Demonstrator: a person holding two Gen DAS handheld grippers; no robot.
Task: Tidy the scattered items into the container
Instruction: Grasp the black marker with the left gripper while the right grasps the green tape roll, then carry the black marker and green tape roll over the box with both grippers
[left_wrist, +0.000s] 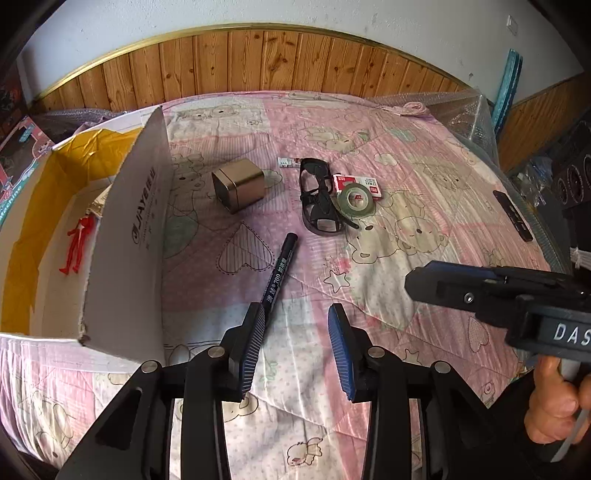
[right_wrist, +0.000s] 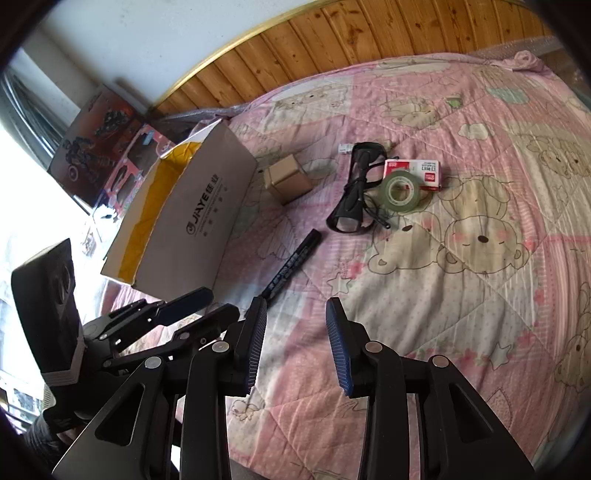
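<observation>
The black marker (left_wrist: 279, 270) lay on the pink quilt (left_wrist: 424, 258) just ahead of the left gripper (left_wrist: 297, 325), its long axis running away from the spread, empty fingers and its near end beside the left finger. The right gripper (right_wrist: 295, 317), also spread and empty, sat slightly farther off. The cardboard box (left_wrist: 125, 236) stood left; its contents were mostly hidden.

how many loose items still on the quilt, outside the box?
6. Marker nearest the left gripper; metal tin beside the box; glasses mid-quilt; tape roll leaning on the staples box; small white tube behind the glasses. Others may be hidden.
</observation>
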